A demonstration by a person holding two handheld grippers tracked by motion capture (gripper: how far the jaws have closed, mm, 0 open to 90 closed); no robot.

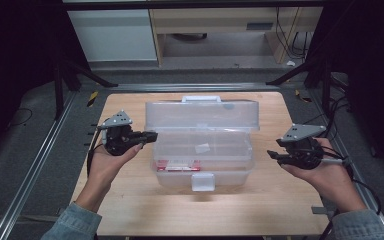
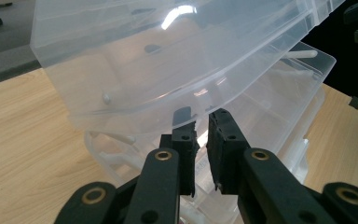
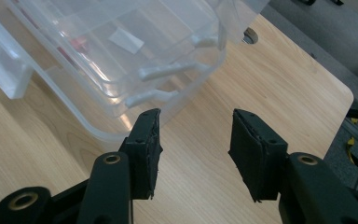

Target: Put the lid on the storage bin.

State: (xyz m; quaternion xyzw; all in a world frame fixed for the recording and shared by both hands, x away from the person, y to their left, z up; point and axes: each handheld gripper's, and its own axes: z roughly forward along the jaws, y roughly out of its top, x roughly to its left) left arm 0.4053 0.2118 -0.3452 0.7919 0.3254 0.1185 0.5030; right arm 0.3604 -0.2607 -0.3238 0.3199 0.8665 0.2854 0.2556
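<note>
A clear plastic toolbox (image 1: 240, 167) stands open on the wooden table (image 1: 260, 205), its lid (image 1: 202, 114) upright at the back. Inside lie a red item (image 1: 177, 165) and a small white slip (image 1: 201, 148). My left gripper (image 1: 151, 136) points at the box's left end. In the left gripper view its jaws (image 2: 203, 119) stand nearly together at the lid's lower edge (image 2: 135, 116), with a slim gap and nothing pressed between the pads. My right gripper (image 1: 272, 155) hovers off the box's right end, open and empty (image 3: 196, 116), over bare wood beside the box (image 3: 98, 60).
The box's front latch (image 1: 202, 182) faces the person and its white handle (image 1: 201, 98) tops the lid. Metal frame rails (image 1: 35, 165) run along both sides of the table. Cabinets (image 1: 115, 35) stand on the floor beyond it.
</note>
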